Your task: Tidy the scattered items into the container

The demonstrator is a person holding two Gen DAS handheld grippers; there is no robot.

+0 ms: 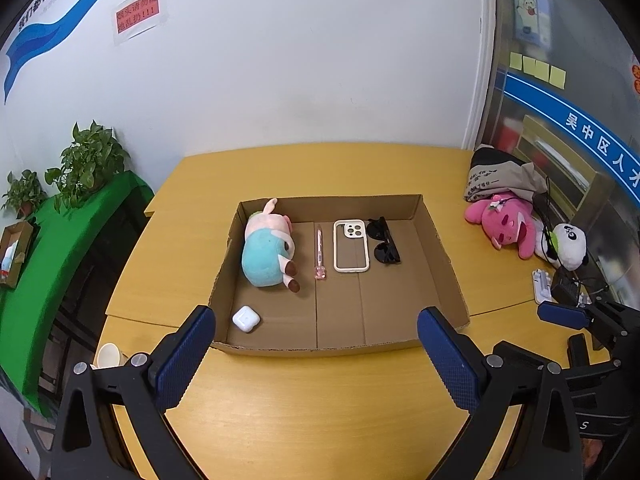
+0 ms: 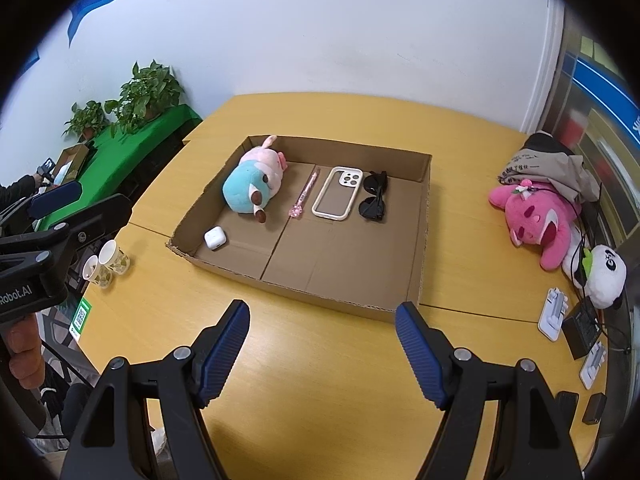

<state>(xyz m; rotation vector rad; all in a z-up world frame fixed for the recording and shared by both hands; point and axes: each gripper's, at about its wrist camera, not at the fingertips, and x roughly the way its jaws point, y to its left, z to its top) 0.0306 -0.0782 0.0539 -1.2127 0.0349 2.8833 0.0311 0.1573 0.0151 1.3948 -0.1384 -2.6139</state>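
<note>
so the cardboard box (image 1: 436, 240) already has everything in it as far as i can tell: the plush pig (image 1: 266, 250) along the left side, then the pink pen (image 1: 319, 254), the phone case (image 1: 351, 245) and the sunglasses (image 1: 383, 241) in a row, all lying with their long axes running front to back, away from the grippers. the white earbuds case (image 1: 245, 319) sits alone in the near left corner.

the left gripper (image 1: 316, 356) has its jaws spread wide with nothing between them, hovering over bare table (image 1: 320, 420) just in front of the box's near wall. the right gripper (image 2: 322, 350) is the same deal, wide apart and empty, also short of the near edge.

honestly looks pretty much done. if anything needs a nudge, the earbuds case lies ahead and left, so the left gripper is nearer. the pink plush (image 2: 536, 220) and panda plush (image 2: 606, 276) off to the right by the bag look like background clutter, though i can't be sure; the right gripper would be nearer those.
</note>
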